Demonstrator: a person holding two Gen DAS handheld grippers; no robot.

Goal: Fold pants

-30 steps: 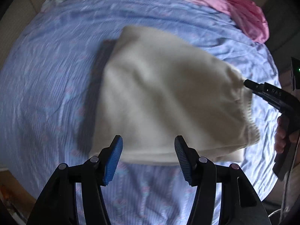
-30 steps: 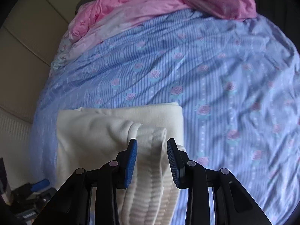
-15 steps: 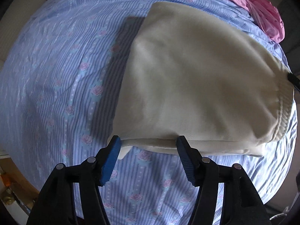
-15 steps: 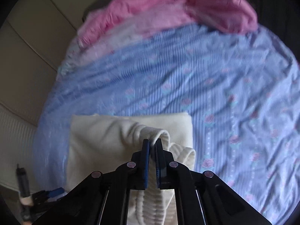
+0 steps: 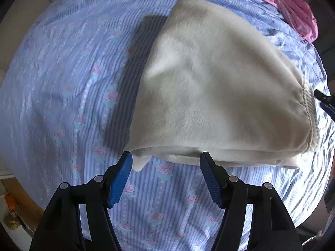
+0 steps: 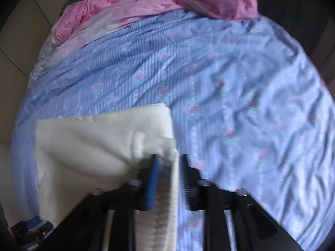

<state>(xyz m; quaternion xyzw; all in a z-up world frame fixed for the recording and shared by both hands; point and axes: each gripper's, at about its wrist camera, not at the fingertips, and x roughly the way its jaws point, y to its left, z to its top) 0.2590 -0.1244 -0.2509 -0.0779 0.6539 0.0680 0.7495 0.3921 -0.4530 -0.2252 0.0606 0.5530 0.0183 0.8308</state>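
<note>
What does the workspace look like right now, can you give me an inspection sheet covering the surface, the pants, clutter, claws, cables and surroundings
Surface: bedsheet, blue stripes with pink roses, wrinkled.
Job's things: cream pants folded into a stacked block on the sheet; ribbed waistband lifted toward the right claw.
Clutter: pink quilt bunched at the far end of the bed.
Grippers: left claw open, at the near edge of the pants, holding nothing. Right claw blurred, with the waistband between its fingers; grip cannot be told.
Cables: nothing seen.
Surroundings: beige wall beyond the bed; blurred wooden furniture at the left wrist view's lower left.
</note>
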